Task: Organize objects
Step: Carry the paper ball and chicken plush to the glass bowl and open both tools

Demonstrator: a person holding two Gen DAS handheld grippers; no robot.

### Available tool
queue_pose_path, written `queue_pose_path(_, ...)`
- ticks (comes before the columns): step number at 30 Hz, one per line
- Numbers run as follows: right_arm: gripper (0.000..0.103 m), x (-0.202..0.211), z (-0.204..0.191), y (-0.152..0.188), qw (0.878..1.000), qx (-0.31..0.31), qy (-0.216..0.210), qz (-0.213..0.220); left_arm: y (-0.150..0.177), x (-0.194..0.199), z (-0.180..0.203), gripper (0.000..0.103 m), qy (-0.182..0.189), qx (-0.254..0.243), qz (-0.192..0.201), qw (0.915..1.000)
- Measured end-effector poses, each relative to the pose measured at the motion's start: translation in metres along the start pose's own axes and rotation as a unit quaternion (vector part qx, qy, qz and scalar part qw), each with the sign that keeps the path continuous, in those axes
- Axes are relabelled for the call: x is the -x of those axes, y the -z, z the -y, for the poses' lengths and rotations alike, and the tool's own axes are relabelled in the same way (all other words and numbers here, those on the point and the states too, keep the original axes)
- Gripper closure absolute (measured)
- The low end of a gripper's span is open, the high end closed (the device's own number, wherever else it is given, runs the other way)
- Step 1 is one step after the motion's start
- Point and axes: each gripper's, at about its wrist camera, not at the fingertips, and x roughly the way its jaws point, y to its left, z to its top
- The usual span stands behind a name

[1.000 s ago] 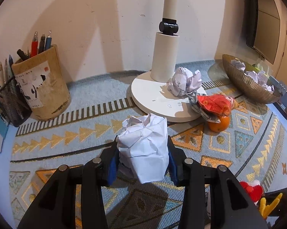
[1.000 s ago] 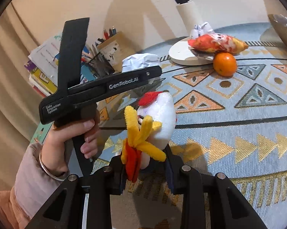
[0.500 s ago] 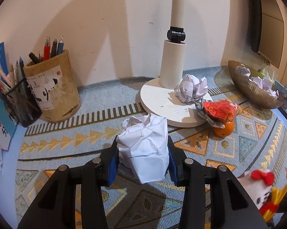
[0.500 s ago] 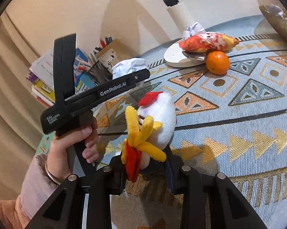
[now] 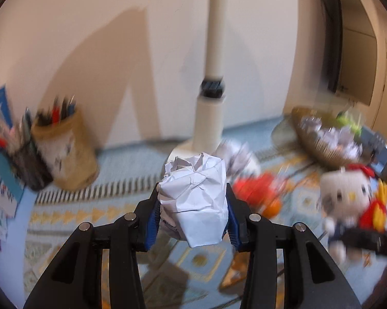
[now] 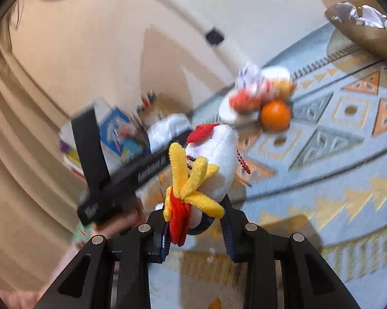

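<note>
Paper ball [image 5: 193, 195] clamped in left tool [image 5: 192, 217] above the patterned surface [image 5: 64, 213], plush toy [image 6: 208, 164] pinched tight in right tool [image 6: 197, 228], woven bowl [image 5: 319, 149] at two o'clock.

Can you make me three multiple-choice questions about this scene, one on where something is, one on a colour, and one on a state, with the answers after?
1. Where do the other crumpled papers lie?
A. In the woven bowl
B. In the pen cup
C. Under the lamp base

2. What colour is the round fruit on the mat?
A. Green
B. Orange
C. Purple

3. What is the left claw doing?
A. Standing open and empty
B. Clamped on a pen
C. Clamped on a paper ball

Answers:
1. A: white paper wads fill the woven bowl at the far right.
2. B: the fruit beside the lamp base is plainly orange.
3. C: the left claw has its blue pads pressed on both sides of the paper ball, held above the mat.
</note>
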Motion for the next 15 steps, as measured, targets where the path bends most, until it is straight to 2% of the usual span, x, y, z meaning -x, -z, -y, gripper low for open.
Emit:
queue_pose_path(4, 0.071, 0.031, 0.008, -0.052, 0.998, 0.025, 0.039, 0.05, -0.043, -0.003, 0.025, 0.063, 0.006, -0.002, 0.018, 0.9998)
queue_pose_path(9, 0.071, 0.072, 0.024, -0.126, 0.99, 0.04, 0.083, 0.104, -0.099, -0.012, 0.077, 0.062, 0.043, -0.015, 0.053, 0.9976)
queue_pose_path(11, 0.071, 0.087, 0.033, -0.156, 0.987, 0.036, 0.093, 0.124, -0.119, -0.024, 0.108, 0.062, 0.065, -0.03, 0.056, 0.9959)
queue_pose_path(15, 0.07, 0.117, 0.057, -0.212, 0.98, 0.031, 0.121, 0.157, -0.135, -0.054, 0.16, 0.061, 0.104, -0.046, 0.048, 0.9923)
